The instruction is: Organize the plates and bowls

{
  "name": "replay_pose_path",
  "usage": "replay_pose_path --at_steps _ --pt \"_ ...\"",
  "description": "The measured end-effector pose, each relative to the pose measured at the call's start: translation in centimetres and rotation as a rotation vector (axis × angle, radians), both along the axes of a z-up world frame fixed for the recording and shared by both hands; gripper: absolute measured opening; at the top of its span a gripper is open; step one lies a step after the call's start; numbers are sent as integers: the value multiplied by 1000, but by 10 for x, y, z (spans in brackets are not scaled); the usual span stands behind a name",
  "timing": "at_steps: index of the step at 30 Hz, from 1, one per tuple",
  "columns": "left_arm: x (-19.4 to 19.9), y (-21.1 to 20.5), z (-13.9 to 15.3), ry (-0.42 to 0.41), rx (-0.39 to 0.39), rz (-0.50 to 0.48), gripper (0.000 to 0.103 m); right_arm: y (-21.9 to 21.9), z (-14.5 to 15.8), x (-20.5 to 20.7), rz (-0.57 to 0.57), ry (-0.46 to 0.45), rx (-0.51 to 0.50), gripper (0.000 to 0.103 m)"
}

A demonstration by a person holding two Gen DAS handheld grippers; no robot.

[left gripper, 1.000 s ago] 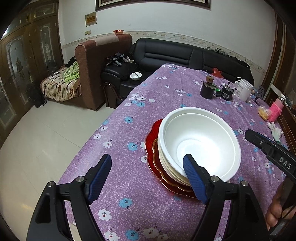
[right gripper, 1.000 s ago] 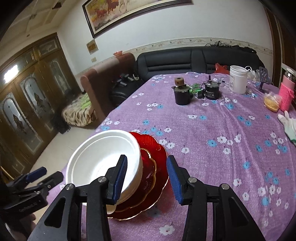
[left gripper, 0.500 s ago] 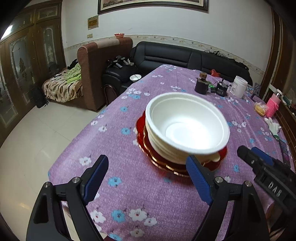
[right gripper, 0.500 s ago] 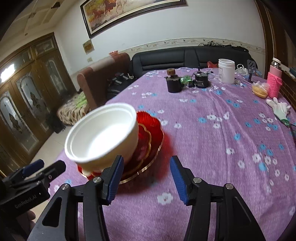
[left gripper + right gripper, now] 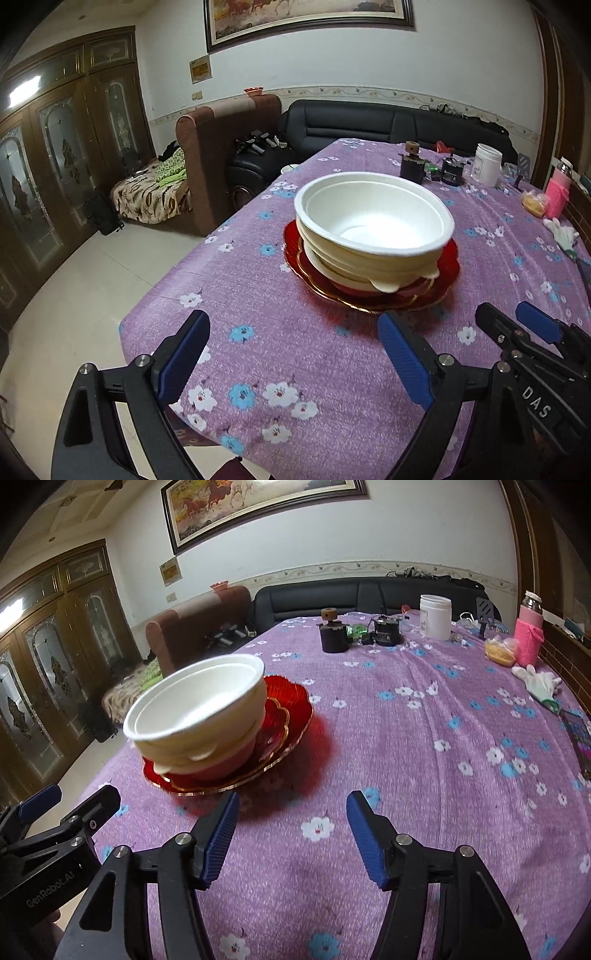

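Note:
A stack of white bowls (image 5: 373,225) sits on stacked red plates with gold rims (image 5: 436,291) on the purple flowered tablecloth (image 5: 295,369). It also shows in the right wrist view: white bowls (image 5: 199,716) on the red plates (image 5: 291,709). My left gripper (image 5: 295,354) is open and empty, near the table's front edge, short of the stack. My right gripper (image 5: 291,830) is open and empty, in front of and right of the stack. Each gripper shows at the edge of the other's view.
At the table's far end stand a dark jar (image 5: 334,635), a black device (image 5: 386,633), a white tub (image 5: 436,616), a pink bottle (image 5: 530,635), a food bag (image 5: 500,651), a white glove (image 5: 541,681) and a phone (image 5: 578,738). Sofas stand beyond; floor lies left.
Both grippers have drawn back from the stack toward the table's front edge and lowered. The bowls and plates stay in place.

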State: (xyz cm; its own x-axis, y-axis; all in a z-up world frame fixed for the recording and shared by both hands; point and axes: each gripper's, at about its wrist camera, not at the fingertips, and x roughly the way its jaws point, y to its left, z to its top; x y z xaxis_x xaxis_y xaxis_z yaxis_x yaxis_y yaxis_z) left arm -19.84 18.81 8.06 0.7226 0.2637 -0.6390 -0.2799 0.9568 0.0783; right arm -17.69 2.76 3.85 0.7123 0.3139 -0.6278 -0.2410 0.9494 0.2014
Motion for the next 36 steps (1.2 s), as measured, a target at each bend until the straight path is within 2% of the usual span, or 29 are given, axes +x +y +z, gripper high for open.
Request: replay_pose_path --at_steps 10,21,26,28,31,33,36 --pt "-6 -16 -1 9 4 -33 92 -6 -1 -14 -14 -23 -11 68" --pt "-8 -22 -1 -5 15 -26 92 -9 -3 -19 -23 -31 -13 69" --pt "-20 -22 10 -107 63 33 93 -7 -3 -21 -21 -46 -29 70" --pt "-25 -22 16 -159 87 52 103 -5 -3 -20 -15 -52 -32 70" --pt "-28 -20 19 -204 95 59 103 0 -2 -20 5 -59 -43 70" --pt "-23 -16 16 -188 79 59 103 5 -1 -19 22 -64 -51 70" --pt "-10 -8 10 -120 36 53 103 10 -1 -19 39 -69 -61 70"
